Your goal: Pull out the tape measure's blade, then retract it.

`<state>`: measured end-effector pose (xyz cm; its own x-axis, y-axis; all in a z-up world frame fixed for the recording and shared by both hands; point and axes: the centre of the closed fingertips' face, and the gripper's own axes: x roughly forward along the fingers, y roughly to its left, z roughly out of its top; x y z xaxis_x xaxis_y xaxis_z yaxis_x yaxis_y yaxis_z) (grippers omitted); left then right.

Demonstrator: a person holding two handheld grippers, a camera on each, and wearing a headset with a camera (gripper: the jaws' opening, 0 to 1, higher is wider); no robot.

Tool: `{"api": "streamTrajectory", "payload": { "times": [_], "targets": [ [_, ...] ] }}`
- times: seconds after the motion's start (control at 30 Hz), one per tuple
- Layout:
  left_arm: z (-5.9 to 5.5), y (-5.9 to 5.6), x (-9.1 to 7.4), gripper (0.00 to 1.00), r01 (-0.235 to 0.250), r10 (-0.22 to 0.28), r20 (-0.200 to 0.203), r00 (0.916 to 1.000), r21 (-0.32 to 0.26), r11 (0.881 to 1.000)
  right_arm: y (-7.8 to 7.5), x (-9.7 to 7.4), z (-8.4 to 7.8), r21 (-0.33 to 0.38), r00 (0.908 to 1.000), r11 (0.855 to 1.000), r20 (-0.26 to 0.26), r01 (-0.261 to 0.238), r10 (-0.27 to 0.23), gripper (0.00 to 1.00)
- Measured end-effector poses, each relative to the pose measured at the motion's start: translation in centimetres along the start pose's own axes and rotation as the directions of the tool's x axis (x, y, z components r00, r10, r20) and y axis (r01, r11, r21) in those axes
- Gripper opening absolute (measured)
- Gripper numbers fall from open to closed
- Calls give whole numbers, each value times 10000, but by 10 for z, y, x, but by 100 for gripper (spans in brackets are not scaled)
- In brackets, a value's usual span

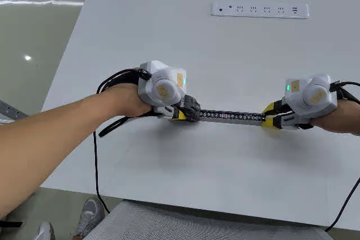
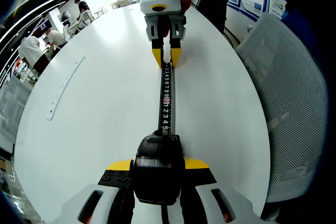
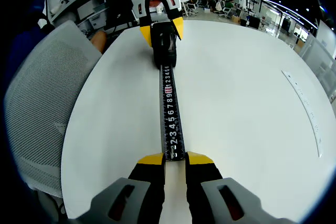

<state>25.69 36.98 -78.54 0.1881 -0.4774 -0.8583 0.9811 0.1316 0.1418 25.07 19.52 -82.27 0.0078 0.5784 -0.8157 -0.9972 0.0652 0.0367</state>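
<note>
The left gripper (image 2: 157, 164) clamps the black plastic tape measure case (image 1: 190, 108) between its yellow-tipped jaws. The black, white-numbered blade (image 3: 171, 114) runs straight ahead from it over the white table (image 1: 225, 49). The facing right gripper (image 3: 174, 159) pinches the blade's tip, jaws nearly closed.

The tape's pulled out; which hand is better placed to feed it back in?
Probably the right: the right gripper pinches the free end of the blade, while the left gripper just clamps the case.
</note>
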Motion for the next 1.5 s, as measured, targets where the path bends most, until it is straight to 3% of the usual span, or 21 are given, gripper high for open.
{"api": "streamTrajectory", "payload": {
  "times": [1.17,1.5],
  "targets": [
    [4,-5,-5,29,51,-51,-105,9999,8,10000,-9,-32,-44,463,9994,9989,-336,-54,70,10],
    [3,-3,-3,29,39,-39,-90,10000,20,10000,-11,-36,-47,558,9994,9984,-340,39,-20,10]
  ]
}}
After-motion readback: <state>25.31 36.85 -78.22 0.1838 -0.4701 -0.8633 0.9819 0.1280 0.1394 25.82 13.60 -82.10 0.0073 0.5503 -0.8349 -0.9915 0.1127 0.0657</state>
